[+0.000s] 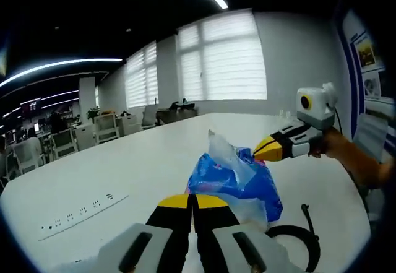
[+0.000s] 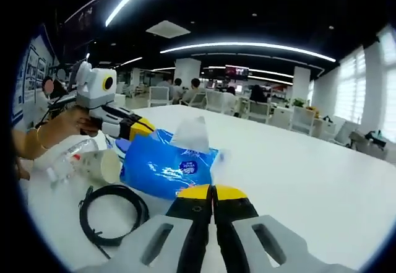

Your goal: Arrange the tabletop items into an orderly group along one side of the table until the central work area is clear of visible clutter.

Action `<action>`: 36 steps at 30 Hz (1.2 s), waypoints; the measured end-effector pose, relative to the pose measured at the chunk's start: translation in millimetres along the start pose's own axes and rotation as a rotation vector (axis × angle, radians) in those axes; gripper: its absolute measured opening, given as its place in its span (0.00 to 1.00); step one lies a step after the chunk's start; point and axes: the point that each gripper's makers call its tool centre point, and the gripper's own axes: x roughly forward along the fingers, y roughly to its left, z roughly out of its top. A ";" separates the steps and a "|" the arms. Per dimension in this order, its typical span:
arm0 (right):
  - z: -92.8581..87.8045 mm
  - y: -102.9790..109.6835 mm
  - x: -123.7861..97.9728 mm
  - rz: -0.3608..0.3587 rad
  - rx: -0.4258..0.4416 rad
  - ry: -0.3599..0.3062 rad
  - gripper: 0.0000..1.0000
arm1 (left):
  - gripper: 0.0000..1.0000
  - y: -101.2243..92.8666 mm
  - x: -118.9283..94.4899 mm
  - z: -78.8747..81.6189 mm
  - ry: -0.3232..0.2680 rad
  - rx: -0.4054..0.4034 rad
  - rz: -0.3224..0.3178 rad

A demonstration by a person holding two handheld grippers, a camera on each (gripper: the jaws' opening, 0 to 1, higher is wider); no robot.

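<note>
With both grippers' jaws together, left gripper (image 1: 193,200) and right gripper (image 2: 213,192) flank the tissue pack (image 2: 166,165); I judge pushing it toward the cable (image 2: 111,214) comes next.

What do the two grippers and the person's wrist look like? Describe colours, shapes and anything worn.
Both match. The left gripper and the right gripper have grey bodies with slotted openings and black fingers capped in yellow. Seen from across, each carries a white box ringed in yellow. A thin bracelet circles the wrist of the hand; no sleeve is visible there.
</note>
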 end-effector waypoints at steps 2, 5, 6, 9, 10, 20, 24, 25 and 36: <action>-3.8 -2.0 -2.1 -0.004 0.011 -0.003 0.00 | 0.00 -2.6 3.3 -0.6 0.011 0.007 -0.005; -8.5 -3.9 -5.8 -0.010 0.026 -0.011 0.00 | 0.00 -7.0 8.4 -2.6 0.028 0.022 -0.012; -11.3 -4.0 -6.6 -0.010 0.028 -0.009 0.00 | 0.00 -8.2 10.8 -3.3 0.033 0.024 -0.015; -16.5 -5.3 -8.1 -0.010 0.031 -0.003 0.00 | 0.00 -11.1 15.6 -7.0 0.051 0.024 -0.023; -17.8 -6.1 -8.6 -0.010 0.035 -0.003 0.00 | 0.00 -11.7 16.5 -8.1 0.053 0.022 -0.023; -25.6 -6.0 -11.9 -0.005 0.040 0.003 0.00 | 0.00 -15.9 27.0 -13.6 0.081 0.004 -0.037; -30.2 -6.6 -13.1 -0.013 0.022 0.006 0.00 | 0.00 -17.3 31.1 -19.1 0.105 -0.003 -0.047; -30.6 -6.5 -13.1 -0.012 0.020 0.007 0.00 | 0.00 -17.4 31.4 -19.8 0.108 -0.002 -0.047; -42.2 -4.3 -9.4 -0.008 0.027 0.016 0.00 | 0.00 -15.4 43.2 -33.3 0.170 0.023 -0.050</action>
